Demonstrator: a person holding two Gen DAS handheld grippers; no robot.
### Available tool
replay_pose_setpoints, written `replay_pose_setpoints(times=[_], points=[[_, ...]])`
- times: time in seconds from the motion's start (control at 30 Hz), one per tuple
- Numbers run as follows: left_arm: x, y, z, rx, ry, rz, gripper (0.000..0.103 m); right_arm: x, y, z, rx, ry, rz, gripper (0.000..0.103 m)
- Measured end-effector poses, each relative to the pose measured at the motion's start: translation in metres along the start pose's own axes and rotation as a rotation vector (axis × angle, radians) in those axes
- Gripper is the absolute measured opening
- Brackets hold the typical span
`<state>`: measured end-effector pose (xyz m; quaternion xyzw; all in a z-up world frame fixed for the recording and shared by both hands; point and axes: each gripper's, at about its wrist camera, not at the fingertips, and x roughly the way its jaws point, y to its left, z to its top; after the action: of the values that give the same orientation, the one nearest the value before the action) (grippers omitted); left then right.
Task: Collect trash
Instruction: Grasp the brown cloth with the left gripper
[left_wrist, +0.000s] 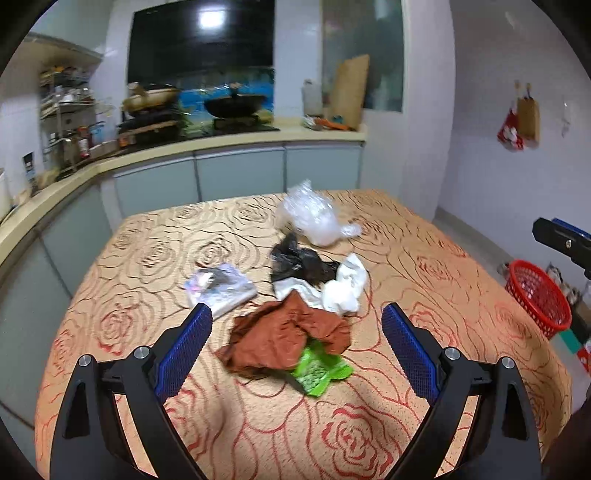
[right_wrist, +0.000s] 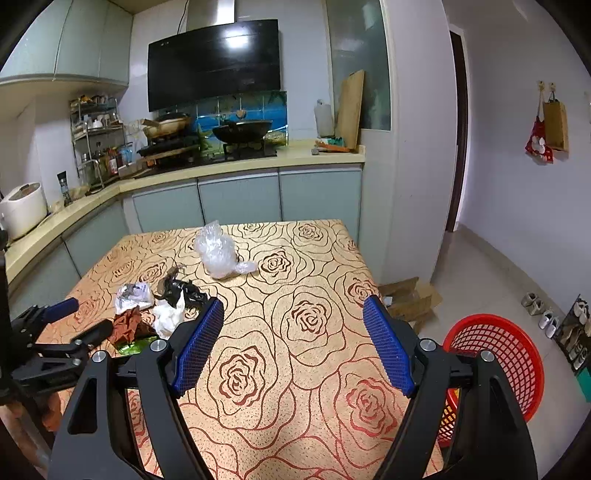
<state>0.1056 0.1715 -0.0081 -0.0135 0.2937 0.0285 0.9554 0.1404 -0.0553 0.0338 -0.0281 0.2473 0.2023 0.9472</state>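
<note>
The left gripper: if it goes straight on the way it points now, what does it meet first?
Most likely the crumpled brown paper, which lies on the table between the open fingers of the left gripper, with the green wrapper tucked at its near edge. Depth is hard to judge through the fisheye lens.

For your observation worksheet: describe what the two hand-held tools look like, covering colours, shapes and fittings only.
Both match. The left tool and right tool each have two black angular fingers with triangular cut-outs, round silver bolts at the pivots, and flat blue pads with a fine mesh texture. No cables, markings or sleeves show.
</note>
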Motion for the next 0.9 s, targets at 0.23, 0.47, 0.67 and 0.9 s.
replay_pose_setpoints(times=[0.23, 0.47, 0.67, 0.9], points=[[0.037, -0.002, 0.0, -0.009, 0.087, -0.018, 0.089, 0.014, 0.0, -0.002, 0.002, 0.024, -0.002, 0.075], [0.049, 0.008, -0.004, -0.033, 0.124, -0.017, 0.052, 0.024, -0.002, -0.006, 0.009, 0.041, 0.001, 0.075], [0.037, 0.021, -0.004, -0.065, 0.102, -0.011, 0.037, 0.026, 0.003, -0.01, 0.006, 0.051, 0.015, 0.075], [0.018, 0.042, -0.005, -0.107, 0.067, 0.001, 0.033, 0.026, 0.02, -0.015, -0.023, 0.069, 0.053, 0.075]])
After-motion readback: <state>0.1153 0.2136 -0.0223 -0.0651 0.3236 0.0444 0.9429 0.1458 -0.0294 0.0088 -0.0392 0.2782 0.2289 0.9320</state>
